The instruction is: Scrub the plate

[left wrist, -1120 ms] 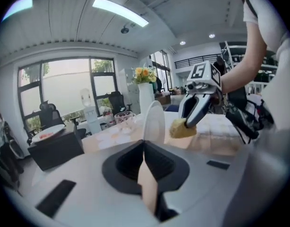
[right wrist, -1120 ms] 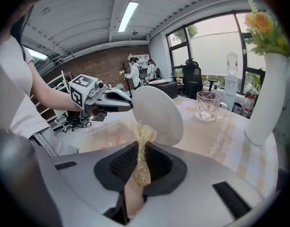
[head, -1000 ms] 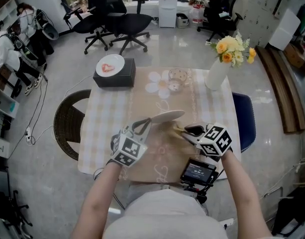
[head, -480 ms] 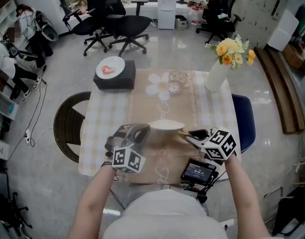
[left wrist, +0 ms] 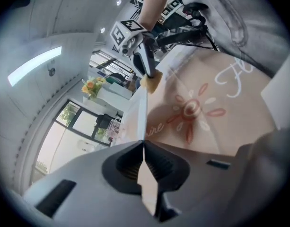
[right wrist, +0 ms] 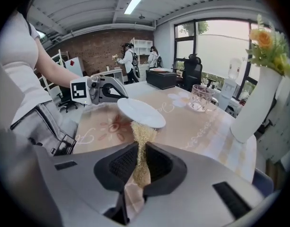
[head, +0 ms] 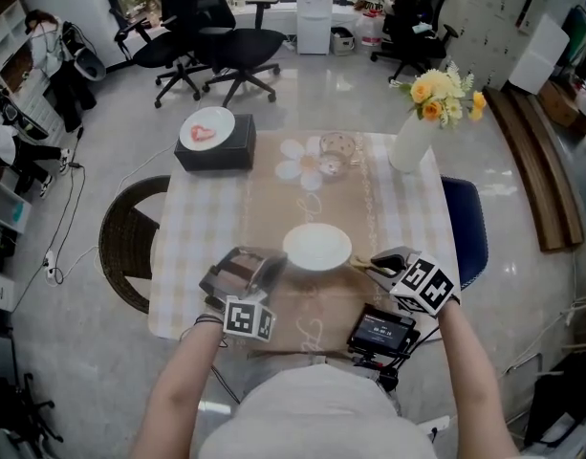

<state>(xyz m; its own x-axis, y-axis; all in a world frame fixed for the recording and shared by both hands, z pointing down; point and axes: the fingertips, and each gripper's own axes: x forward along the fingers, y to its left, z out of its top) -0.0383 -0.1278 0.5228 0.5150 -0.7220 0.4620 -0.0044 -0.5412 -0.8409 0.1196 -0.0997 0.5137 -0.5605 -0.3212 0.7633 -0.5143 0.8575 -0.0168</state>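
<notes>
2 tools are at work over the bench [head: 202,220], and the change from a second ago is in how the plate sits. At the far left a black box [head: 216,148] stands at the back edge, out of the action. Nearer the person, the left hand-held gripper [head: 273,262] has its jaws clamped on the left rim of the plate [head: 317,247]; its own view shows the rim pinched thin between the closed jaws. A second ago that plate was tipped up almost edge-on; half a second ago it was partly lowered; now its face shows as a full round disc, roughly level and, judging from the right gripper view, held a little clear of the bench rather than resting on it. Just right of the plate, the yellow sponge [head: 361,265] sticks out of the right hand-held gripper [head: 377,261], whose jaws are closed tight on it; the sponge tip sits at the plate's near right rim, touching or all but touching. Further right and back, a white vase [head: 410,140] of flowers stands well apart. With the face now turned up, the top surface looks open to a scrubbing pass, which I judge to be the next step; the thin rim grip may slip under sponge pressure.
</notes>
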